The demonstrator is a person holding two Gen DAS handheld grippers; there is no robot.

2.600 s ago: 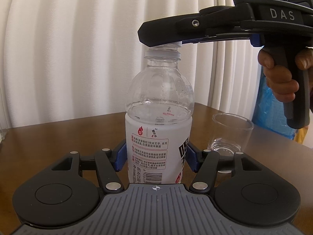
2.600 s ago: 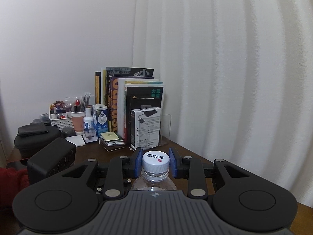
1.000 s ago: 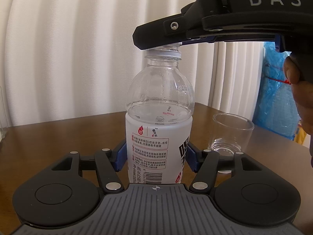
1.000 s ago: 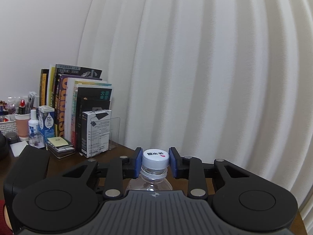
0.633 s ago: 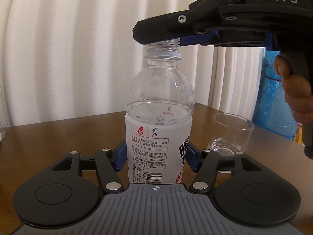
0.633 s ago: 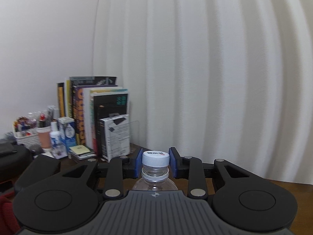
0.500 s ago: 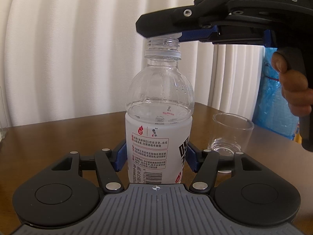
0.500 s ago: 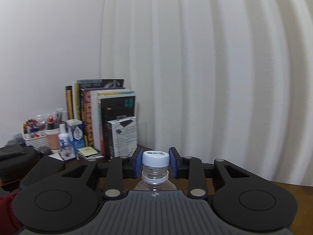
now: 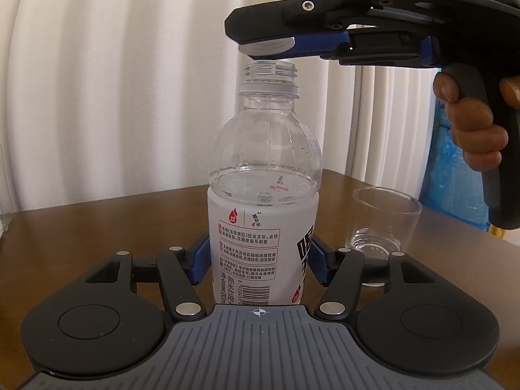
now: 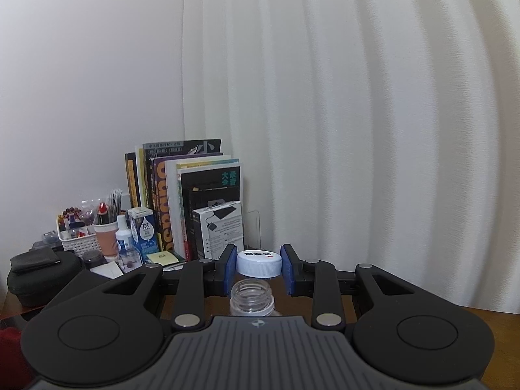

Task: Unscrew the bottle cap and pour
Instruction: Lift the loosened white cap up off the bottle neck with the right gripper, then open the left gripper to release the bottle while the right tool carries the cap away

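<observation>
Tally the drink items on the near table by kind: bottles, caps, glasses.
Bottle: 1, open, held upright by the left tool
Cap: 1, off the neck, in the right tool
Glass: 1, on the table
Total: 3

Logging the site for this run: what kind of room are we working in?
Probably a home study or bedroom desk: a wooden table, upright books with a basket of pens, and white curtains behind.

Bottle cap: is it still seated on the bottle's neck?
No. The cap sits clamped in the right gripper, lifted clear above the bottle, whose threaded mouth is open.
</observation>
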